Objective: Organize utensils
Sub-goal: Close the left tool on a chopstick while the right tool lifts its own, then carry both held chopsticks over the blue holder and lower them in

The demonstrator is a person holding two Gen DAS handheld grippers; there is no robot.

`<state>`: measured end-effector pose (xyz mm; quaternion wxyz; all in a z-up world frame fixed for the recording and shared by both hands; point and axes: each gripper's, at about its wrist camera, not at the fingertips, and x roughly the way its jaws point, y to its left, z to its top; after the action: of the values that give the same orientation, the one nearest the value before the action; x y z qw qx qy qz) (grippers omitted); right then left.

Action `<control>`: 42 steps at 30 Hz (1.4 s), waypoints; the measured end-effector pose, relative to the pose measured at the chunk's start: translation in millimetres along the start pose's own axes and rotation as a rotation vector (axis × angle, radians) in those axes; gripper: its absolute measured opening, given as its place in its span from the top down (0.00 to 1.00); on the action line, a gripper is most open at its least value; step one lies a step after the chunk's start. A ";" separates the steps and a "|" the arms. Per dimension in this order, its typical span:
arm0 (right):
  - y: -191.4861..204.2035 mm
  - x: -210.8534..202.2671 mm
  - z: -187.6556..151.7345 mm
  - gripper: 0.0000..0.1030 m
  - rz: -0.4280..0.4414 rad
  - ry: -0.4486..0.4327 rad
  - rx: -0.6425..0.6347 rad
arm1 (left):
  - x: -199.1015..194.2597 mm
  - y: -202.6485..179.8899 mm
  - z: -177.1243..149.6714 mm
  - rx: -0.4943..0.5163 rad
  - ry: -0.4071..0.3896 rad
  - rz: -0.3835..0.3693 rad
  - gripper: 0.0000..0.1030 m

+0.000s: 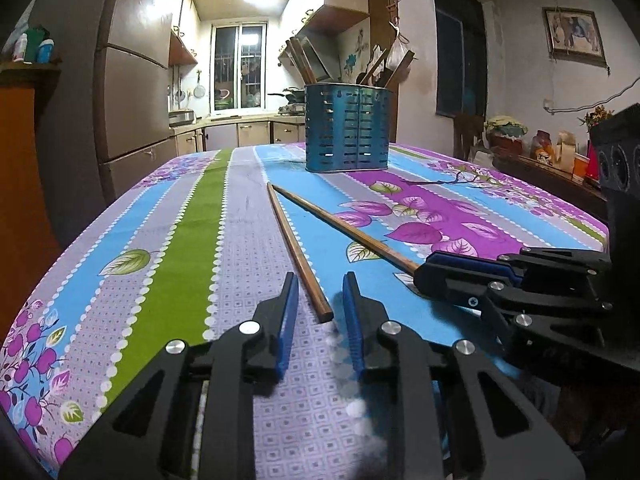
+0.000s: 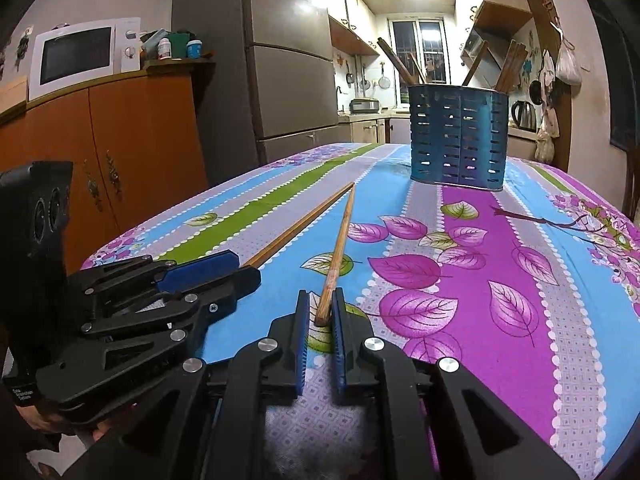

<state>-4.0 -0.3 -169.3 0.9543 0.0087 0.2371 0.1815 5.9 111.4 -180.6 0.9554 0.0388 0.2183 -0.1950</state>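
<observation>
Clamping one chopstick (image 2: 335, 264), the right gripper (image 2: 321, 300) hides its end; left gripper (image 1: 320, 284) gapes.

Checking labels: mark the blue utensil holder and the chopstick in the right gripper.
blue utensil holder (image 2: 458, 140), right wrist view, middle of its slotted front wall.
chopstick (image 2: 338, 252), right wrist view, mid-shaft ahead of the pads.
right gripper (image 2: 321, 304), right wrist view, between fingertips.

We hold both grippers low and tilted forward-down. Our right gripper (image 2: 320, 300) is pinched on the thick end of a chopstick (image 2: 339, 250). Our left gripper (image 1: 320, 286) sits just beside it – blue pads (image 1: 289, 320) narrowed around a second chopstick (image 1: 298, 248), not yet touching it.
</observation>
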 end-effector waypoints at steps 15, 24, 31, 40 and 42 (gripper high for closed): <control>-11.6 -24.7 4.8 0.92 -0.015 -0.063 0.047 | -12.6 0.3 6.3 -0.042 -0.030 0.081 0.94; -26.1 -89.0 53.5 0.92 -0.054 -0.215 -0.011 | -41.2 -3.1 56.3 -0.017 -0.169 0.077 0.95; -39.3 -114.0 98.9 0.93 -0.046 -0.290 -0.086 | -45.9 -1.2 117.5 -0.001 -0.272 0.043 0.95; -67.5 -105.0 146.6 0.93 -0.014 -0.272 -0.093 | -31.2 -9.7 174.7 0.031 -0.282 0.008 0.95; -73.6 -102.2 154.3 0.92 -0.011 -0.263 -0.086 | -31.3 -13.4 181.8 0.035 -0.282 -0.008 0.95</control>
<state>7.5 -94.1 6.0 0.9776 -0.0098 0.1022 0.1836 47.8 81.2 -3.0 0.9751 0.0266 0.0784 -0.2059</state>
